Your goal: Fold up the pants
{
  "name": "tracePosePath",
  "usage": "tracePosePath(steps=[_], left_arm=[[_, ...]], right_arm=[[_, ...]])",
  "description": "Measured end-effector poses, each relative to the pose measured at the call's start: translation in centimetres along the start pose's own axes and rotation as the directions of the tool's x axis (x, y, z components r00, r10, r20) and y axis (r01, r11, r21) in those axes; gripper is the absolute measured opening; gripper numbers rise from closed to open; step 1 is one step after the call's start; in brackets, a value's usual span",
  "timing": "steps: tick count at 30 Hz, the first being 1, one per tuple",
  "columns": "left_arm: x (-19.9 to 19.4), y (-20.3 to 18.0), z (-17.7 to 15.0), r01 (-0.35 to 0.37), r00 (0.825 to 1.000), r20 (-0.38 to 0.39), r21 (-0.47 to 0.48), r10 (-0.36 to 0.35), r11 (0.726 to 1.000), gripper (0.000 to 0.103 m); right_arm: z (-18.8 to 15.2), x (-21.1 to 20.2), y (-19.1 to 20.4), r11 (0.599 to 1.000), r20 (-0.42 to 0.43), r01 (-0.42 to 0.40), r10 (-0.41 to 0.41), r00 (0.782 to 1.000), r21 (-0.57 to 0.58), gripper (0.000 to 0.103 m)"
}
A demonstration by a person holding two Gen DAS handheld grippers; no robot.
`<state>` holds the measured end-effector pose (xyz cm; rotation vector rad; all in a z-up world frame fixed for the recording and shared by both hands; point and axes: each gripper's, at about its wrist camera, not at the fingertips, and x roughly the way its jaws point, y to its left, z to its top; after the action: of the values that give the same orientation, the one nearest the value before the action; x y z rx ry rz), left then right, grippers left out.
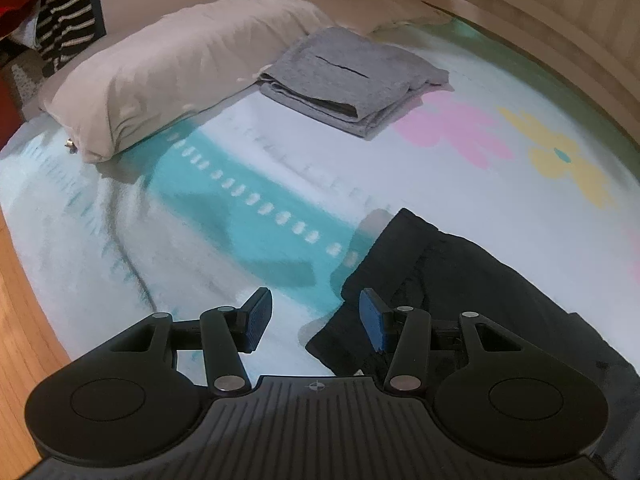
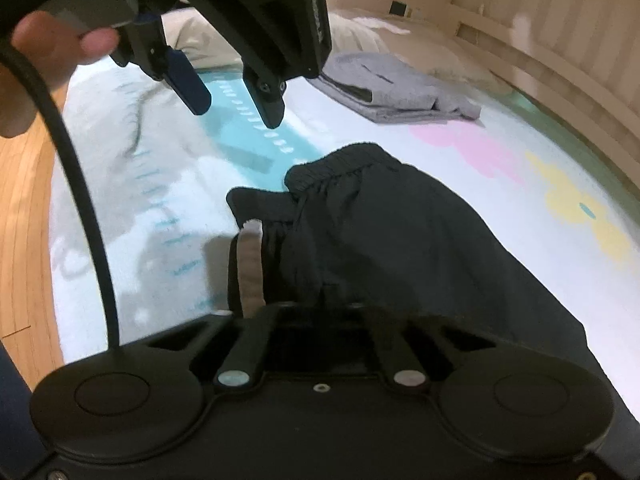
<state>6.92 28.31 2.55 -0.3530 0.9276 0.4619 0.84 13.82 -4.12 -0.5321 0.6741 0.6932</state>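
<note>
- On the near right of the bedspread [image 1: 280, 168], your black pants [image 2: 400, 232] lie bunched, waistband toward the far side.
- Your left gripper [image 1: 316, 316] hangs above the bedspread, jaws spread and empty.
- Your right gripper's [image 2: 320, 308] fingertips are buried under the pants; you can't tell their state.
- Far off, folded grey clothes [image 1: 344, 80] rest beside a pillow [image 1: 168, 68].

My left gripper [image 1: 316, 316] hung in the air with its jaws spread wide, nothing between them. My right gripper's fingertips were hidden from me; I couldn't tell their state.
</note>
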Motion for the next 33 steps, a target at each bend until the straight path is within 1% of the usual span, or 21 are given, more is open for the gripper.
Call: tracePosePath(steps=[3,6,8,10,12,14,16,18,19,20,21,22,23,26,28,30,33], left_arm=[[-0.3,-0.2,-0.1,-0.004,1.000,0.016,0.020,0.003,1.000,0.047],[-0.7,-0.7,-0.1,-0.004,0.999,0.038,0.045,0.002,0.999,0.047],[-0.6,-1.3,-0.2,0.005,0.999,0.034,0.076,-0.008,0.997,0.047],[-0.2,-2.1,-0.5,0.027,0.999,0.013,0.116,-0.029,0.993,0.047],[0.3,-3.3,-1.1,0.038,0.999,-0.012,0.178,-0.037,0.983,0.047],[1.2,-4.5,-1.7,0.052,0.998,-0.042,0.241,-0.043,0.969,0.047],[2.6,-5.3,-2.4,0.071,0.994,-0.101,0.267,-0.045,0.961,0.047],[4.4,-5.9,-3.1,0.067,0.985,-0.171,0.287,-0.018,0.956,0.047],[4.8,-6.2,-3.4,0.060,0.983,-0.184,0.309,-0.002,0.949,0.047],[5.0,-6.8,-3.9,0.014,0.987,-0.152,0.357,0.043,0.934,0.047],[5.1,-7.1,-4.1,-0.020,0.988,-0.133,0.395,0.079,0.918,0.048],[5.3,-7.4,-4.4,-0.039,0.987,-0.123,0.419,0.100,0.907,0.050],[5.4,-7.6,-4.5,-0.049,0.987,-0.118,0.426,0.110,0.903,0.050],[5.4,-7.8,-4.6,-0.071,0.986,-0.110,0.425,0.129,0.902,0.050],[5.2,-8.1,-4.6,-0.084,0.984,-0.105,0.431,0.142,0.898,0.050],[5.3,-8.4,-4.7,-0.098,0.983,-0.097,0.442,0.156,0.891,0.050],[5.4,-8.7,-4.7,-0.110,0.981,-0.095,0.435,0.167,0.894,0.050]], right_arm=[[0.2,-1.0,-0.4,1.000,0.024,-0.006,0.006,1.000,0.012,0.003],[0.3,-3.1,-0.7,0.994,0.032,-0.090,0.088,0.996,0.054,0.003],[-0.1,-3.8,-0.4,0.986,0.014,-0.154,0.154,0.988,0.068,0.004],[-0.7,-3.4,0.3,0.981,-0.025,-0.185,0.187,0.982,0.065,0.004],[-1.4,-2.7,1.1,0.981,-0.053,-0.187,0.190,0.980,0.053,0.004],[-1.9,-2.2,1.4,0.978,-0.066,-0.196,0.200,0.978,0.065,0.004],[-2.0,-2.4,1.4,0.977,-0.064,-0.199,0.204,0.977,0.082,0.004],[-1.7,-2.8,1.2,0.973,-0.062,-0.205,0.212,0.975,0.102,0.006],[-1.6,-3.0,0.9,0.970,-0.067,-0.211,0.220,0.973,0.121,0.009],[-1.5,-3.2,0.3,0.965,-0.070,-0.217,0.229,0.971,0.147,0.012],[-1.7,-3.7,-0.3,0.959,-0.065,-0.223,0.237,0.969,0.173,0.014],[-1.8,-4.1,-1.0,0.956,-0.060,-0.220,0.235,0.970,0.193,0.014],[-2.1,-4.7,-1.7,0.956,-0.060,-0.206,0.223,0.973,0.208,0.014],[-3.4,-6.8,-4.4,0.967,-0.070,-0.129,0.148,0.986,0.219,0.014],[-4.8,-8.4,-6.3,0.970,-0.084,-0.078,0.099,0.992,0.231,0.014],[-6.4,-9.9,-8.6,0.971,-0.112,-0.024,0.052,0.992,0.239,0.015],[-8.7,-11.6,-11.5,0.967,-0.164,0.073,-0.033,0.986,0.245,0.015]])
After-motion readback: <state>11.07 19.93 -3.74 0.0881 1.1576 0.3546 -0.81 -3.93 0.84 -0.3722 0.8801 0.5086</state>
